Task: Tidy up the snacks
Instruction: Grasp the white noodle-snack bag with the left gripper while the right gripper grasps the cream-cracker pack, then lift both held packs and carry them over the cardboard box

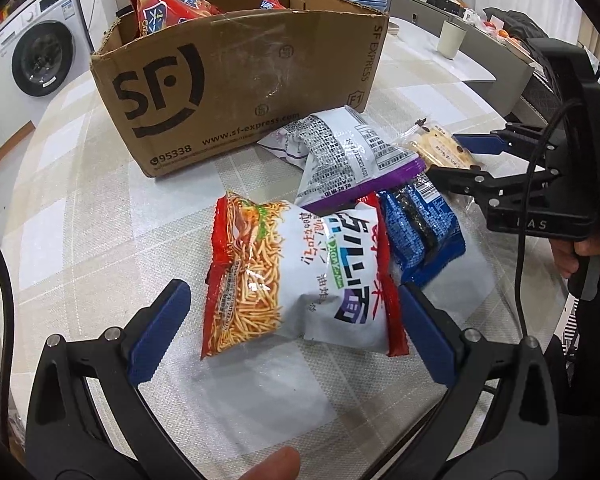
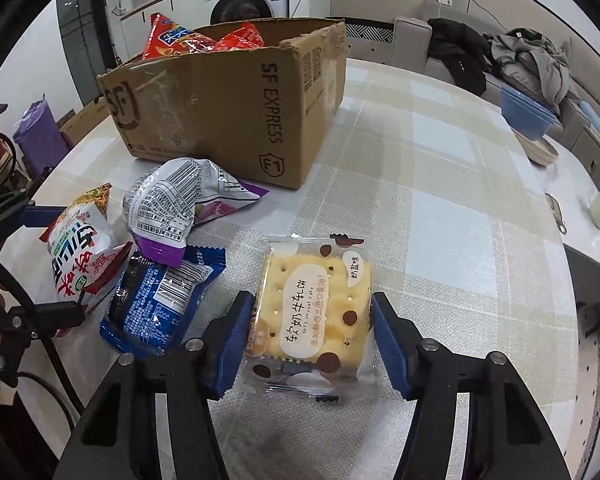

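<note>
Right wrist view, nearest first: the right gripper (image 2: 312, 336) straddles the nougat cracker pack (image 2: 314, 312), which lies flat on the bench (image 2: 440, 208) in front of the cardboard box (image 2: 236, 120). Its jaws stand about half open, one blue pad at each side edge of the pack; whether they already press the wrapper is hard to tell, so I take it as not yet gripped. The pack's printed line runs straight away from the jaws, so they cross its shorter width.

Left wrist view: the left gripper (image 1: 296, 336) has wide-open jaws either side of the noodle snack bag (image 1: 296, 276), holding nothing. This bag lies crosswise, long axis spanning jaw to jaw. Closer to the box sit a blue packet (image 1: 420, 236) and a purple-edged bag (image 1: 352, 156). Red bags (image 1: 168, 8) already stand inside the box.

The right hand looks nearer a grasp.
</note>
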`<state>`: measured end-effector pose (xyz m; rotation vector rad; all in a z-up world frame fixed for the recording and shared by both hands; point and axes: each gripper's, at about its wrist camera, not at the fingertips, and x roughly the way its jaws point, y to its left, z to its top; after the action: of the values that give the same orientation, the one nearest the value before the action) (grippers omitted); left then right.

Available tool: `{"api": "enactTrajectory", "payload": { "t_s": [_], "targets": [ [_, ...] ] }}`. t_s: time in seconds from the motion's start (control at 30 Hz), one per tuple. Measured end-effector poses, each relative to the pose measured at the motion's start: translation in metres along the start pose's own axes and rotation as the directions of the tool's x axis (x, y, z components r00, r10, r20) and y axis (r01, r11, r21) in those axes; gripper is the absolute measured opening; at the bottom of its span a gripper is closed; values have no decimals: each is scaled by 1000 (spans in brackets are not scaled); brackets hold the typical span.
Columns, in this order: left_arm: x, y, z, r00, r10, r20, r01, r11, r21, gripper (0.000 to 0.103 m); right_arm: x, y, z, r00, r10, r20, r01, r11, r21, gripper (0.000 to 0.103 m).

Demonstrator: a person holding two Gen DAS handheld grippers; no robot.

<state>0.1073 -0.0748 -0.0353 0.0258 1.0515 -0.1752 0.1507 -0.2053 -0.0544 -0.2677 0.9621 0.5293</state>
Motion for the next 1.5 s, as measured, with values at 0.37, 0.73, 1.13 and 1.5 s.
{"api": "enactTrajectory", "payload": {
  "t_s": [0.37, 0.73, 1.13, 1.5],
  "targets": [
    [-1, 5, 1, 1000, -25, 0, 25, 999, -39, 102, -2, 2, 1, 1000, 4, 4, -4, 1000, -10, 59],
    [-3, -8, -3, 999, -43, 24, 43, 999, 1, 72, -3, 0, 3, 1000, 2, 15, -2, 1000, -2, 60],
    [-20, 4, -11, 995, -67, 68, 67, 998, -3, 59, -18, -5, 3, 998, 7, 55, -8, 1000, 12, 60],
    [-63, 24, -17, 984, -79, 158, 83, 996, -22, 59, -42, -4, 4, 991, 37, 126, -41, 999, 28, 60]
  ]
}}
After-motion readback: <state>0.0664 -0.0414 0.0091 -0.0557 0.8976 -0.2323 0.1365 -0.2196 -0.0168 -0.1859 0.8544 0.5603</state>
